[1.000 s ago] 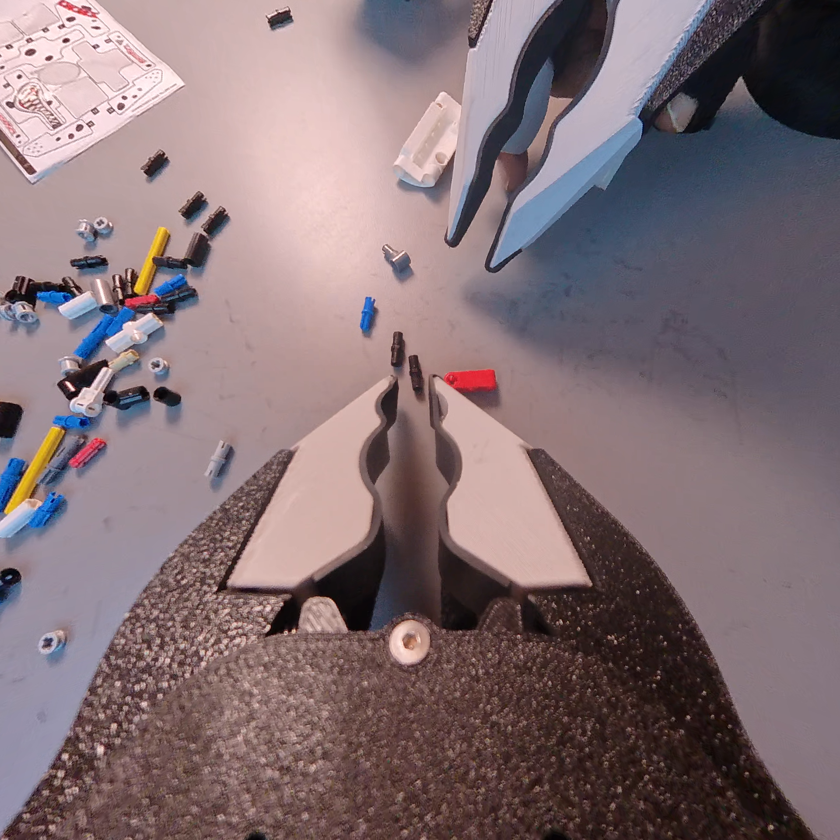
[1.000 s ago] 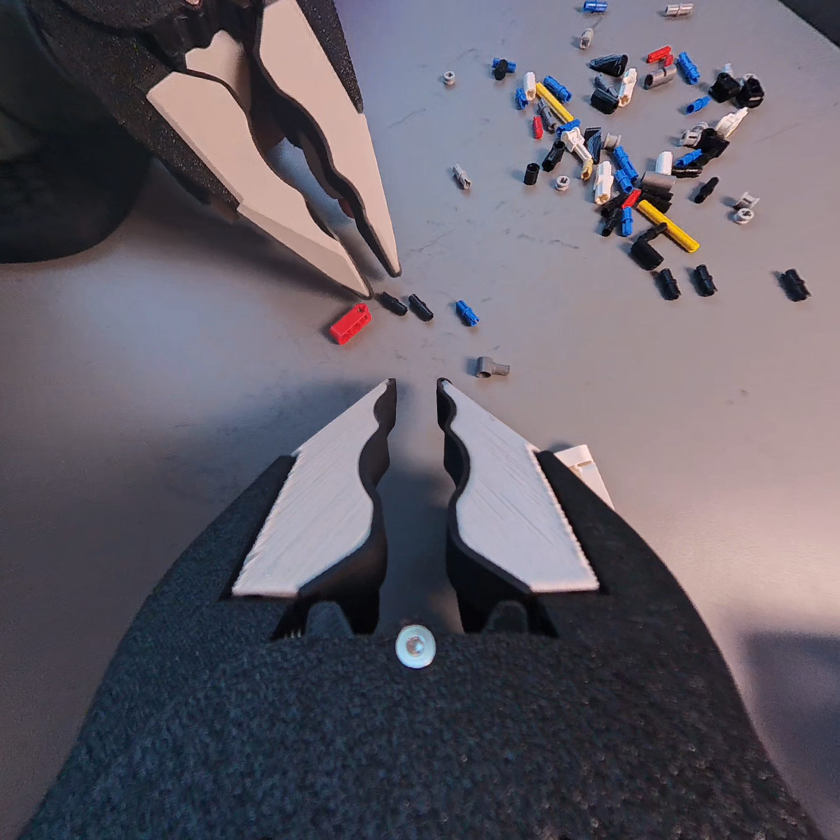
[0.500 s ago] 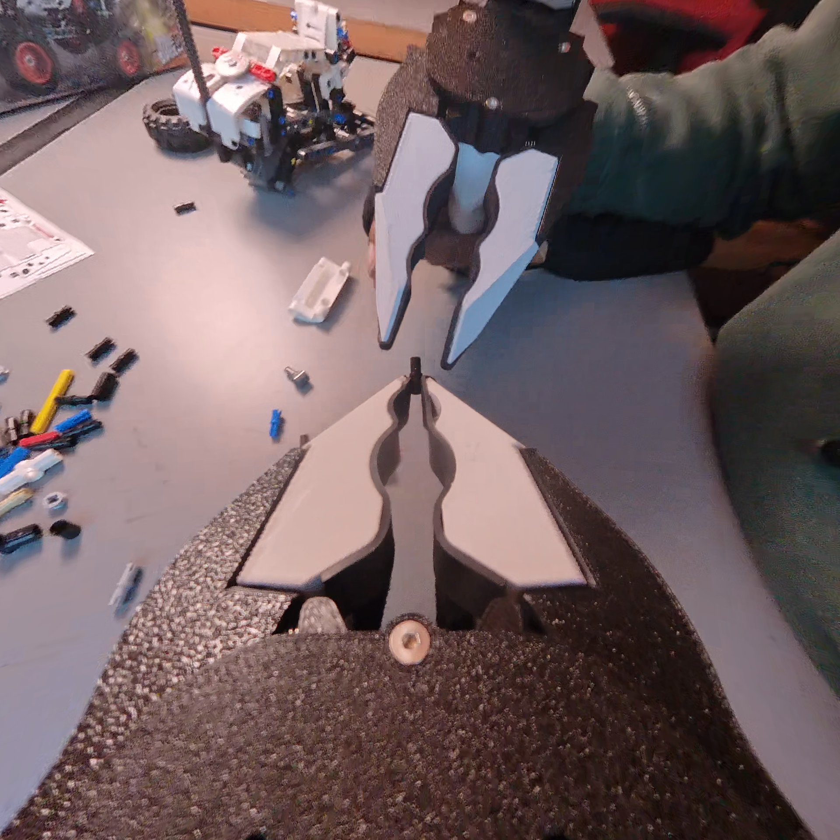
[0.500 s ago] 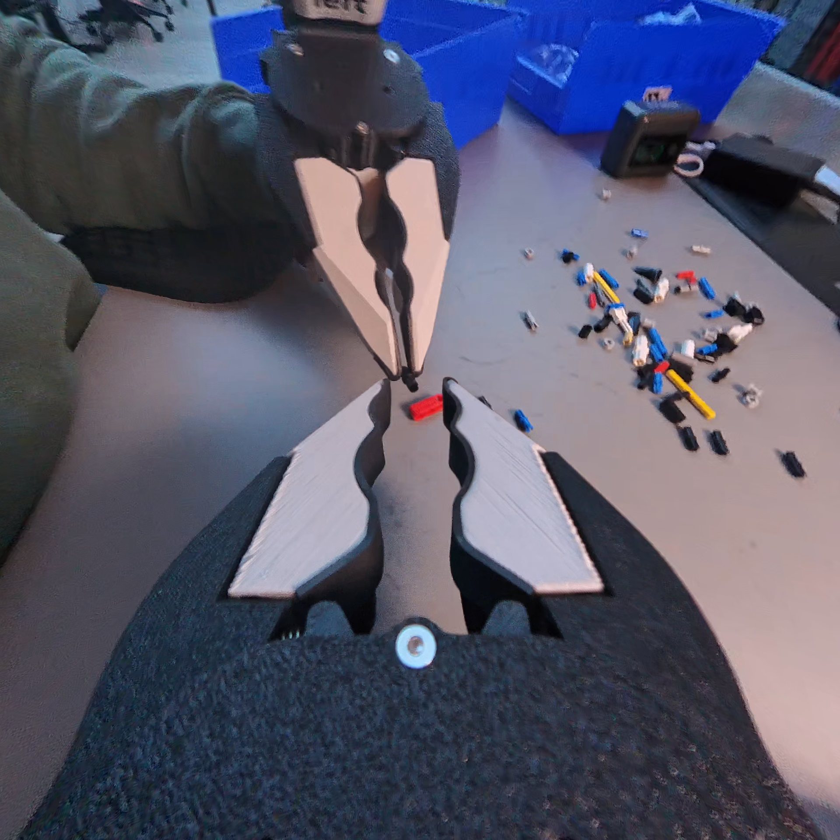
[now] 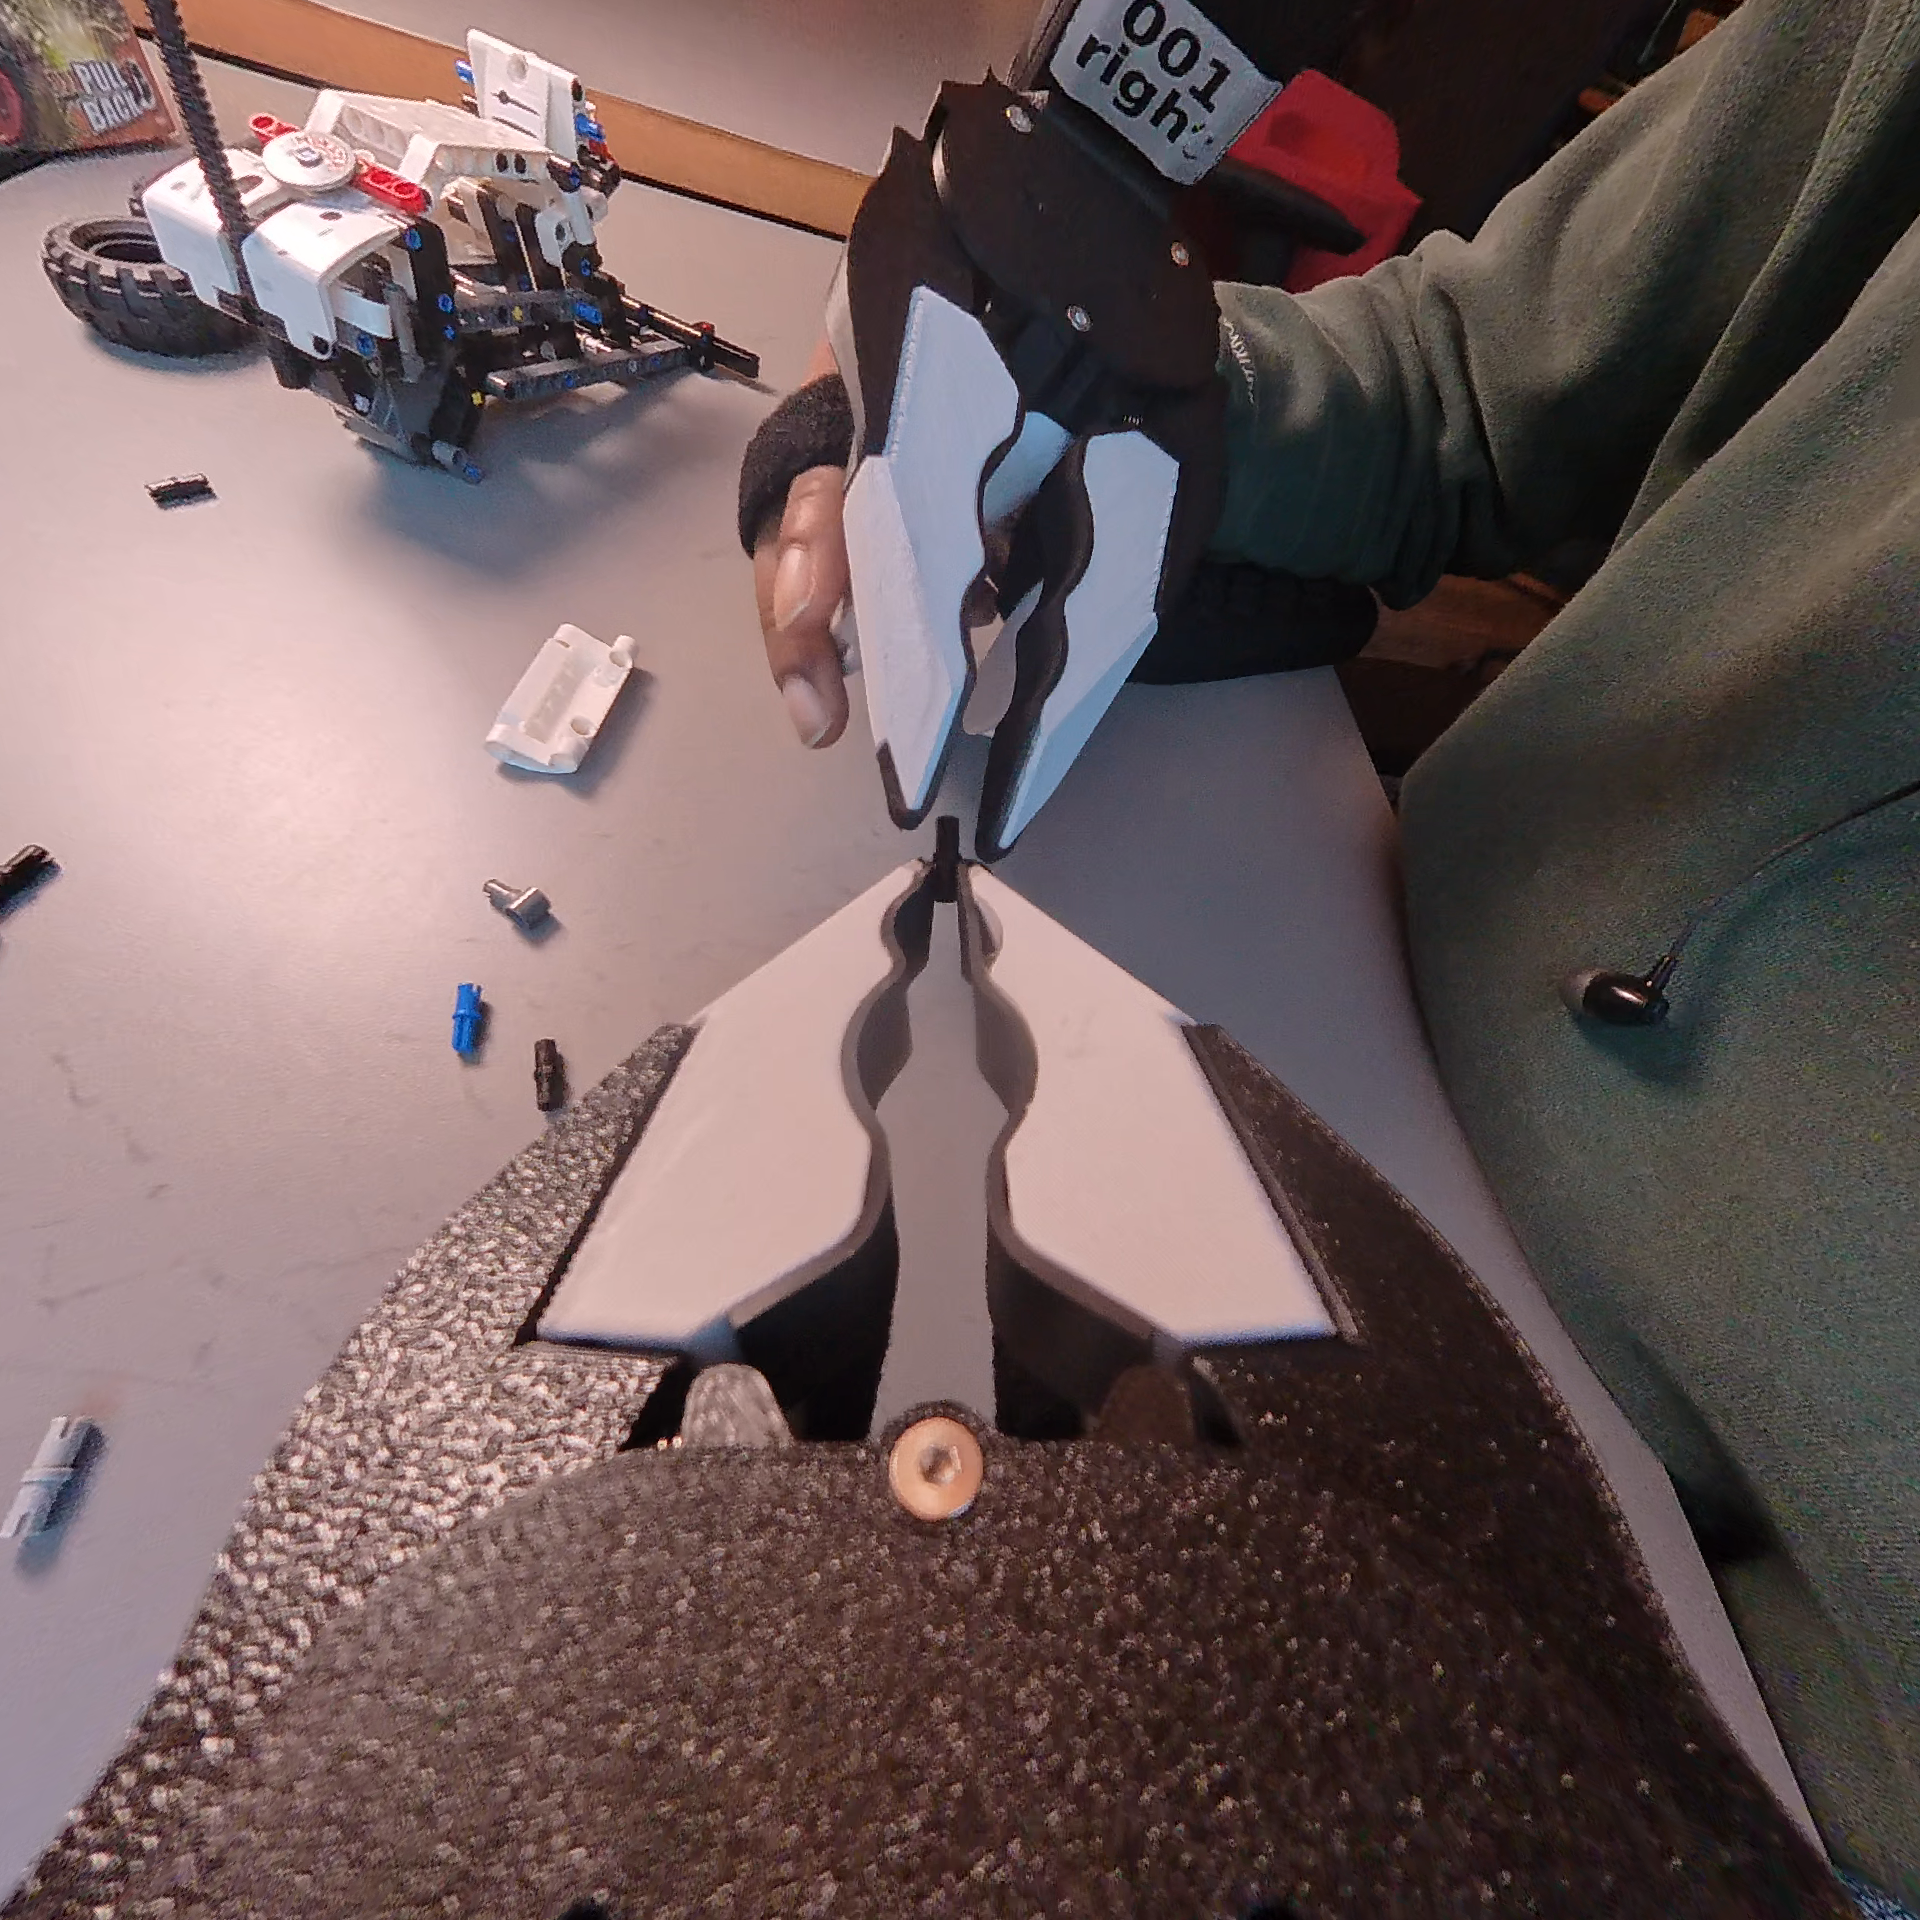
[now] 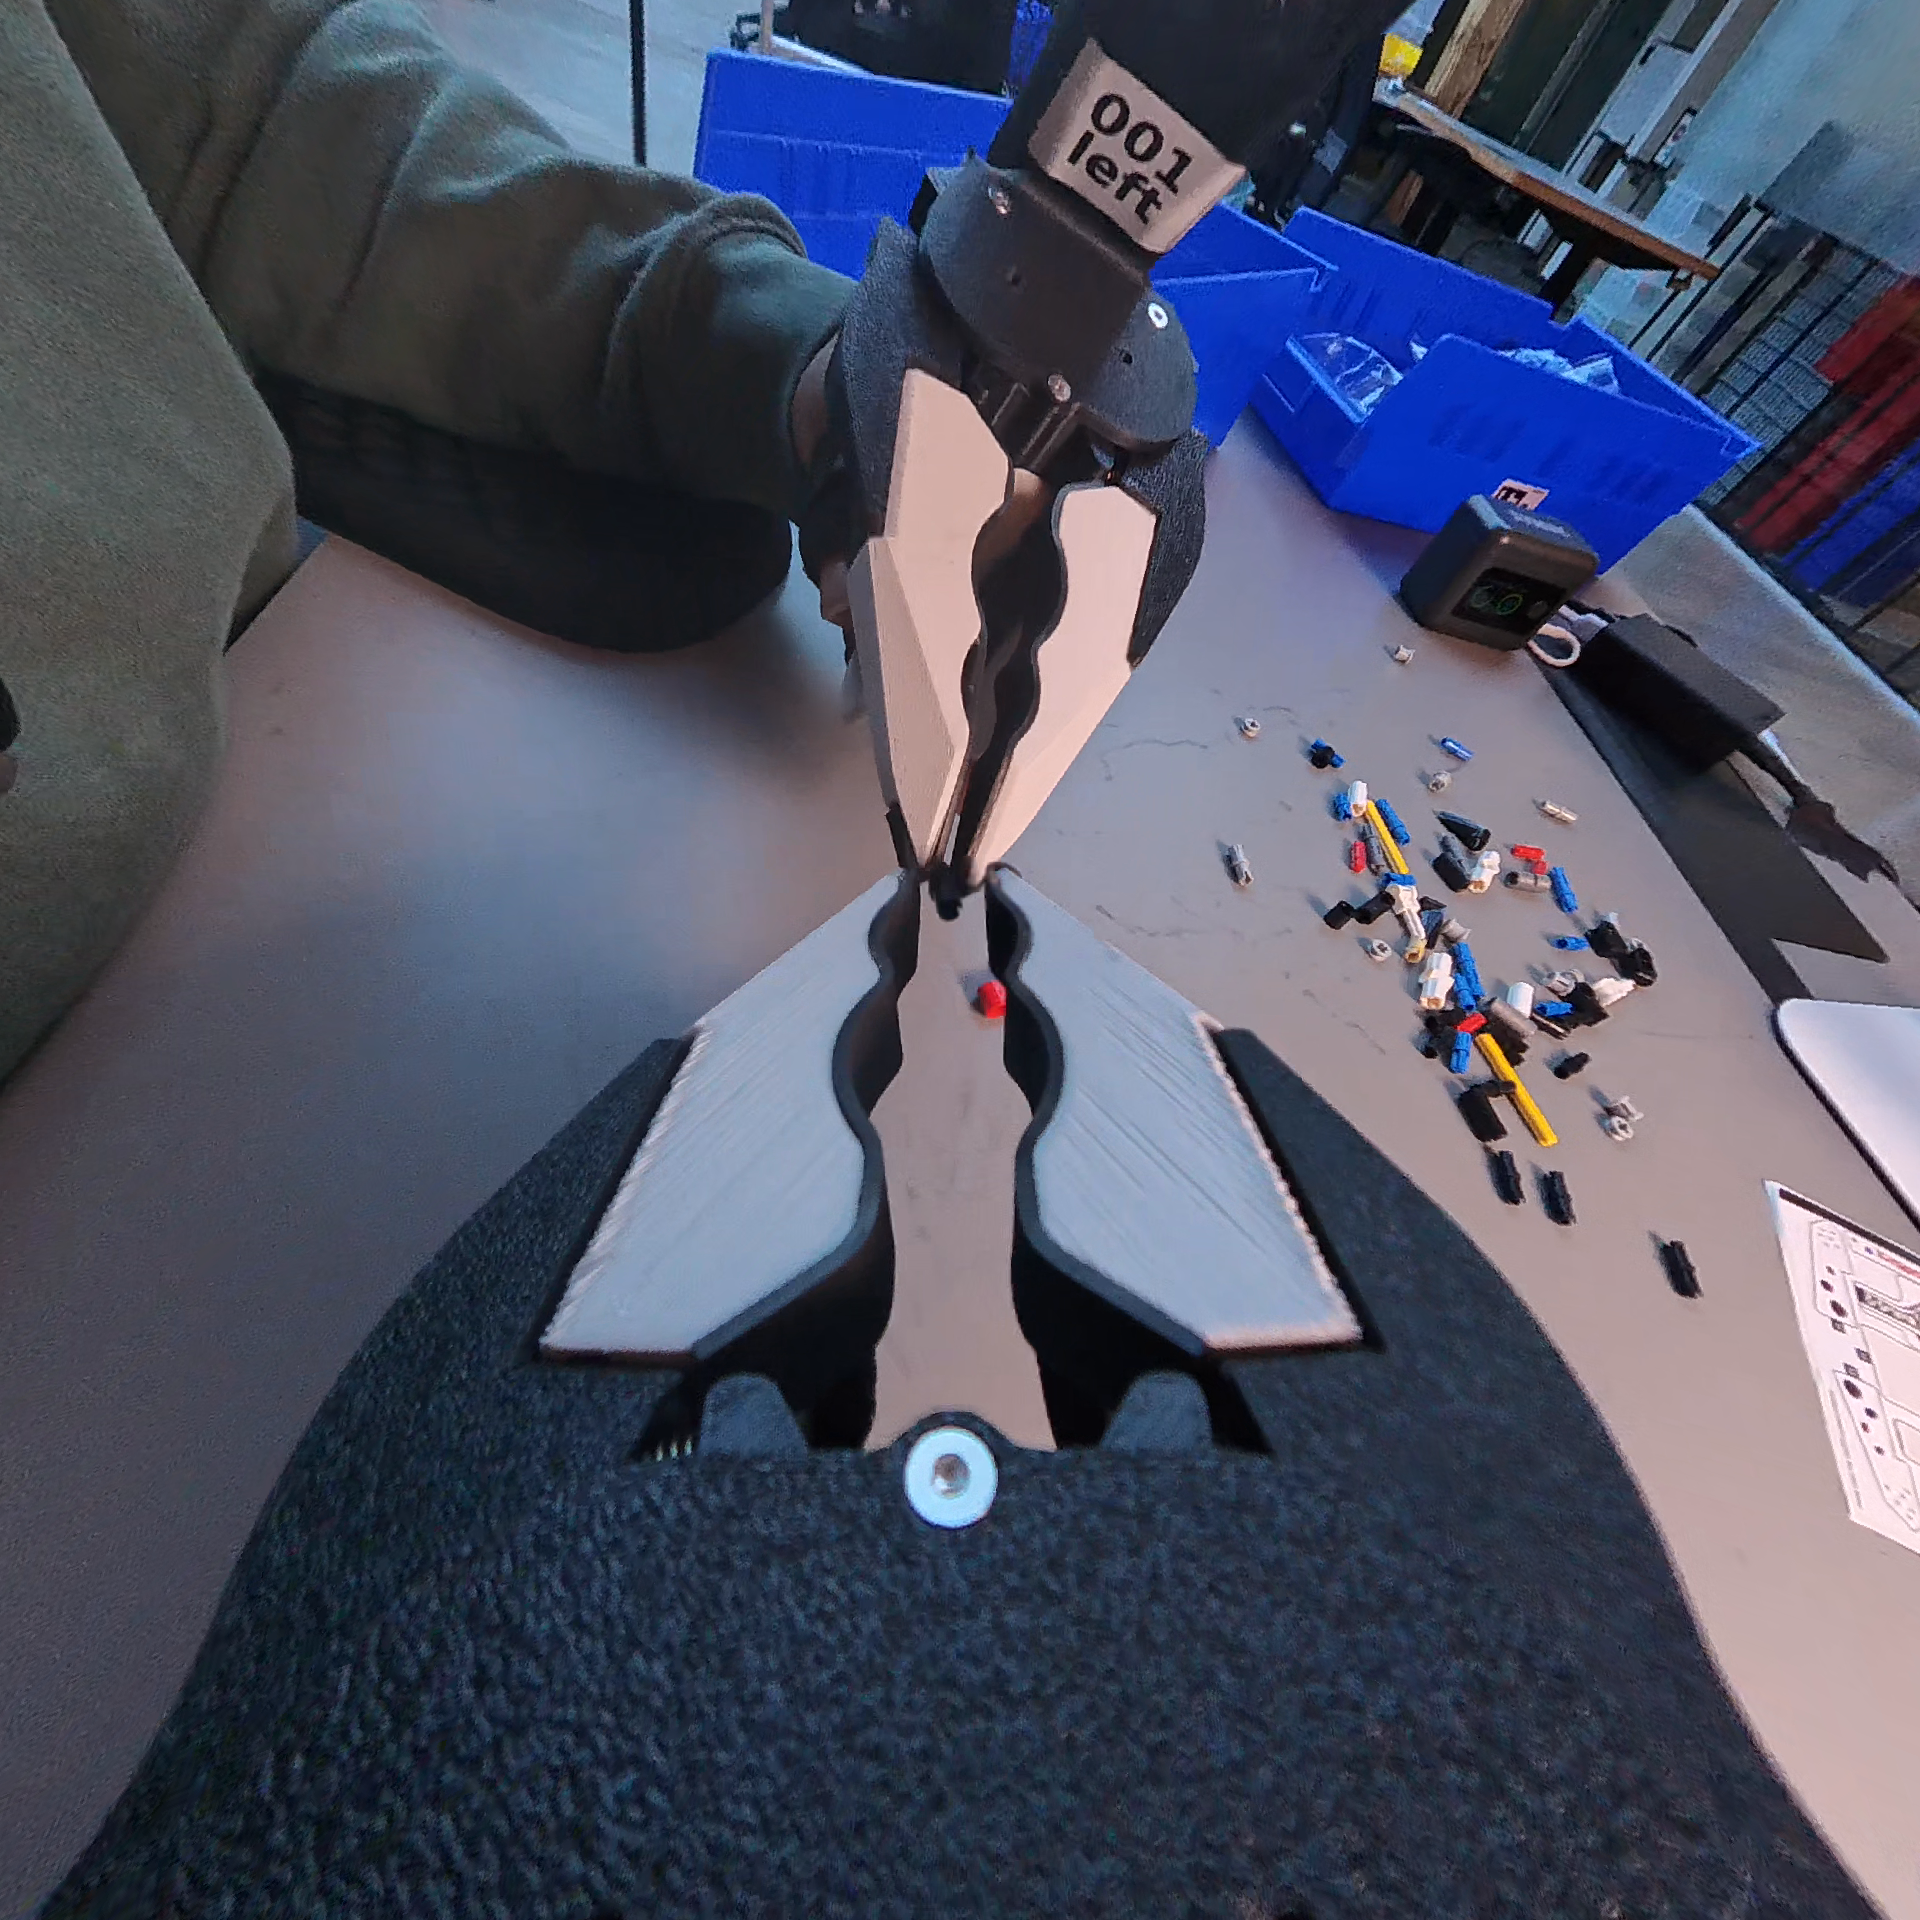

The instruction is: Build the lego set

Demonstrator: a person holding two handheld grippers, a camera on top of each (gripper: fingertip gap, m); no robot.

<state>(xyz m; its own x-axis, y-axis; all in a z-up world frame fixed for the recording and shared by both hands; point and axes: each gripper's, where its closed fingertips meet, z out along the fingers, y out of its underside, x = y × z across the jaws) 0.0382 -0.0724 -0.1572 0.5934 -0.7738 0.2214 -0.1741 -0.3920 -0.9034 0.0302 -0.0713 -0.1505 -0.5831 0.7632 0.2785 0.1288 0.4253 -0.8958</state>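
Loose pieces [image 6: 1455, 935] lie on the table [image 6: 520, 883], right of red brick [image 6: 989, 1000].

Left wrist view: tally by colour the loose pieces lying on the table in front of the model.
Black pins: 3
Grey pieces: 2
Blue pin: 1
White panel: 1
Total: 7
Not counted: the held black pin in the left gripper.
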